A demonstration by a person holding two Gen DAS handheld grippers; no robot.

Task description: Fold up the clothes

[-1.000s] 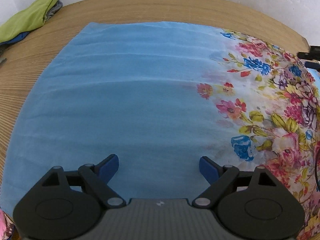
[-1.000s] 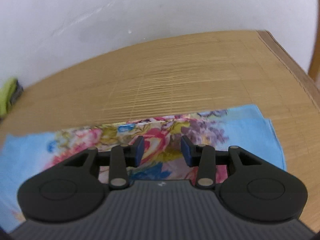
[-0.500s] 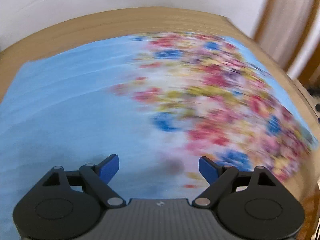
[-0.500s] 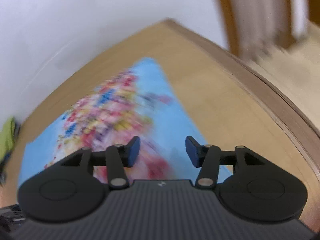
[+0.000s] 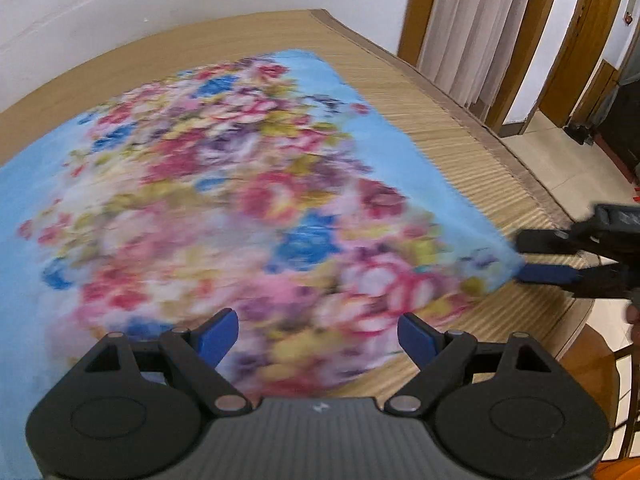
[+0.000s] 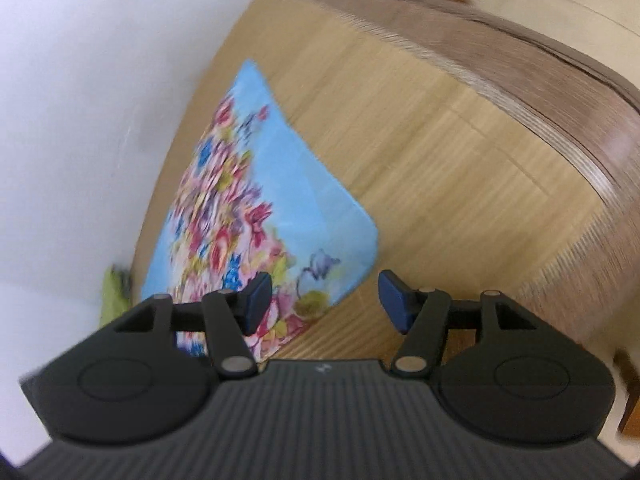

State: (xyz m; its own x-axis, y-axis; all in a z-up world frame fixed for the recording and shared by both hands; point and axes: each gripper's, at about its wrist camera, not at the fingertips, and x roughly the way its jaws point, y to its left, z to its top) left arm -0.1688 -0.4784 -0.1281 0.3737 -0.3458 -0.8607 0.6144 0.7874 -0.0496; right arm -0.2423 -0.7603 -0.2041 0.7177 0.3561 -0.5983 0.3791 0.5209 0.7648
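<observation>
On the wooden surface (image 5: 460, 128), a blue cloth with bright flowers (image 5: 248, 184) is spread out flat. In the left wrist view it fills most of the middle and left of the frame, and its blue edge runs down toward the right. The flowers are seen blurred.

At the bottom of that view the left tool (image 5: 318, 336) is held above the near part of the cloth. Its two blue pads are set wide apart, and nothing is gripped between them.

At the right edge of the same view the right tool (image 5: 548, 258) is seen from the side, at the near right corner of the cloth. One blue pad (image 5: 550, 274) is seen just beside that corner. Whether the corner is touched cannot be told.

In the right wrist view the right tool (image 6: 324, 300) is seen at the bottom of the frame. Its pads are parted too, though less wide. The near corner of the cloth (image 6: 256, 200) is seen in the gap between the pads, but it is not pinched. From there the cloth runs up toward the upper left. A small green cloth (image 6: 114, 294) is seen at the lower left, by the white wall (image 6: 100, 80).

White curtains (image 5: 480, 28) and a wooden door frame (image 5: 576, 36) are seen in the upper right of the left wrist view.
</observation>
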